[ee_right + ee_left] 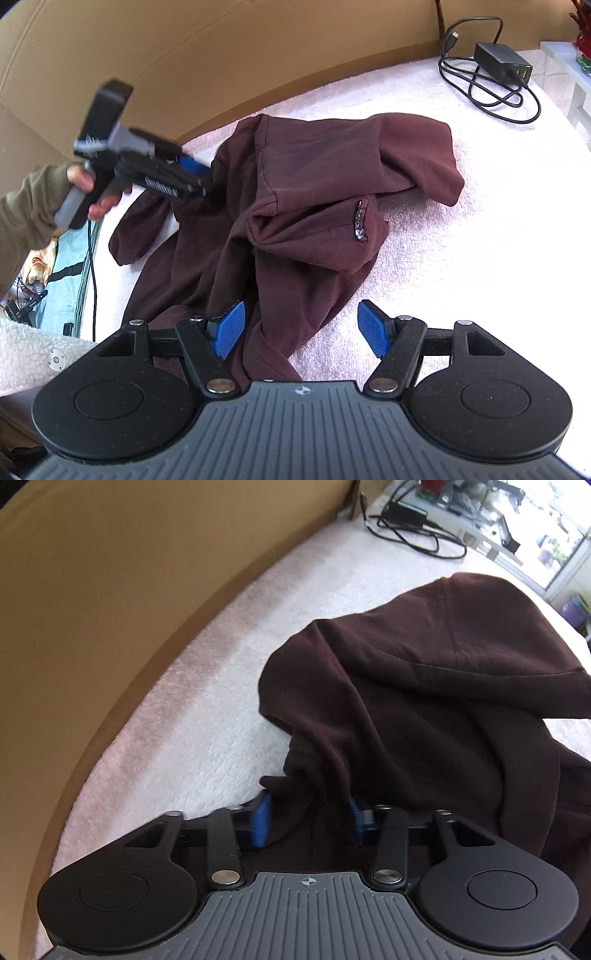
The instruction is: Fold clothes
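Left wrist view: a dark maroon hoodie [424, 686] lies crumpled on a white fleecy blanket [207, 709], the landmark for everything listed below. Left gripper [308, 821]: blue pads close together with a bunched fold of the hoodie's near edge pinched between them. A tan cardboard wall [129, 576] curves along the blanket's far left edge. At the blanket's far corner, beyond the hoodie, sits a black charger [406, 511] with its cable looped beside it.

Right wrist view: the same hoodie [295, 206] spreads across the middle of the blanket [480, 221], one sleeve folded over the body, a short zipper [359, 221] showing on the front. Right gripper [301, 328]: pads spread wide, low over the hoodie's near hem; cloth lies between them toward the left pad, and neither pad presses on it. On the hoodie's left side the left gripper [199, 177], blurred, meets the cloth, carried by a hand [88, 192] in an olive sleeve [26, 218]. Charger [502, 64] and coiled cable rest on the blanket's far right corner, well apart from the hoodie.
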### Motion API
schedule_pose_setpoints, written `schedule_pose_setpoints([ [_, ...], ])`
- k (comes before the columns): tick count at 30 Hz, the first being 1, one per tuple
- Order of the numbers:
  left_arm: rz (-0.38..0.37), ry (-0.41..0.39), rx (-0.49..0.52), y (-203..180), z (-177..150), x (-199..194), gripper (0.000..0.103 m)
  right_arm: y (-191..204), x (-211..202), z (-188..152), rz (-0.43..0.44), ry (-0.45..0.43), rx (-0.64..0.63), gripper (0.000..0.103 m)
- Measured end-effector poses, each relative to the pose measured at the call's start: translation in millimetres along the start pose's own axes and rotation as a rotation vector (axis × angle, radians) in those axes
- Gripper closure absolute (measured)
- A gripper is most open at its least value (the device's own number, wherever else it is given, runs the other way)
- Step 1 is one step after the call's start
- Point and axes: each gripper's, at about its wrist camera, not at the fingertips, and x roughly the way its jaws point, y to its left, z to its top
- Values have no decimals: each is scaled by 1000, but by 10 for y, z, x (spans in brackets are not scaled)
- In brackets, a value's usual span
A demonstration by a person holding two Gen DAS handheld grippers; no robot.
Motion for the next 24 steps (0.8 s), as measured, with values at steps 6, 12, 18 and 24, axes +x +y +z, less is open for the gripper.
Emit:
schedule_pose_setpoints([
  [6, -10, -95, -221, 331, -382, -287, 94, 12, 47, 97, -10, -10, 2, 31],
  [12, 91, -148, -373, 543, -889, -632, 103, 29, 120, 157, -26, -17, 12, 31],
  [18, 126, -135, -518, 687, -1439, -892, 97, 29, 137, 195, -37, -41, 34, 31],
  [24, 166, -196, -401, 526, -1207, -1043, 40, 21, 176, 261, -31, -23, 41, 31],
])
